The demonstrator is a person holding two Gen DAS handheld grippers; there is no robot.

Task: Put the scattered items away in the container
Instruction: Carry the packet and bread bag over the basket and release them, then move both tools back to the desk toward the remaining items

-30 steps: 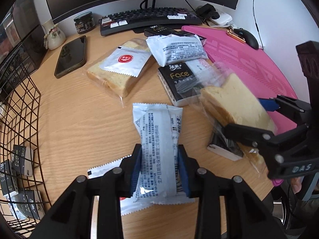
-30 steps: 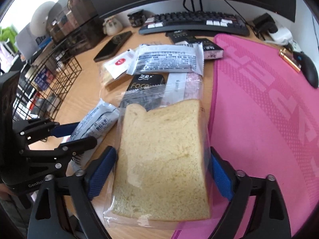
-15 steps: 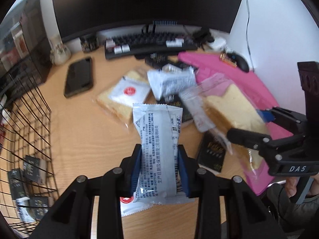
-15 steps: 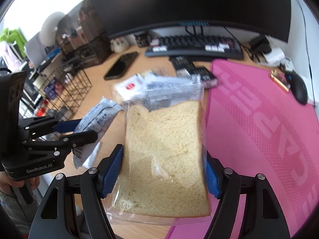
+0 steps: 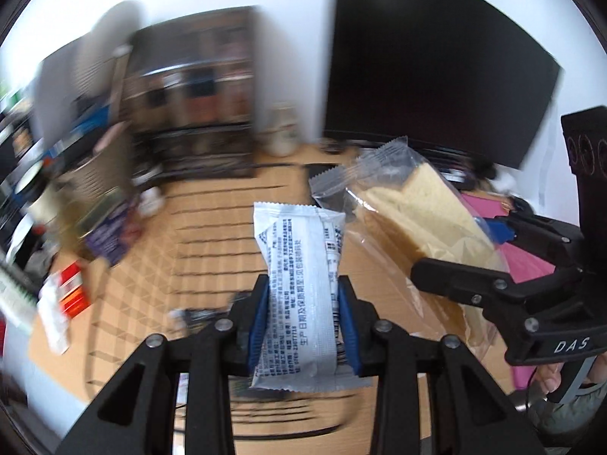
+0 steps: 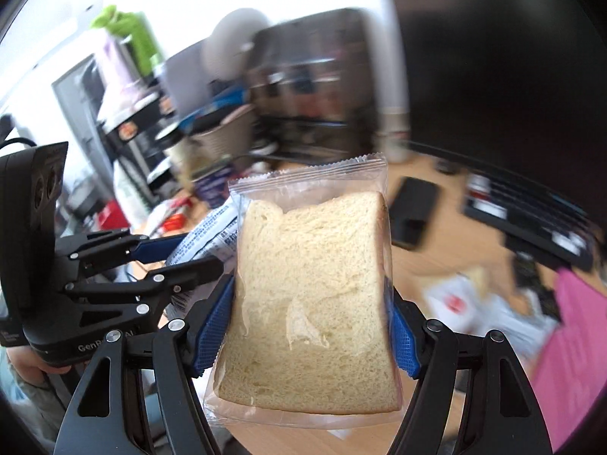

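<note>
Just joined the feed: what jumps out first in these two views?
The bagged bread slice, gripped by its side edges in the right gripper, fills the right wrist view. Beside it, the left gripper is shut on a white printed snack packet, both lifted off the blurred wooden desk.

The silver packet [image 5: 303, 288] hangs left of the bagged bread slice [image 6: 315, 303], above the desk [image 5: 212, 235].

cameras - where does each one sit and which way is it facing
Left wrist: sits on the left gripper, facing along its fingers at a white snack packet clamped there; the right gripper shows alongside.
Right wrist: sits on the right gripper, facing a bagged bread slice it holds; the left gripper shows alongside.
Shared: both grippers, packet, bread, wooden desk.
</note>
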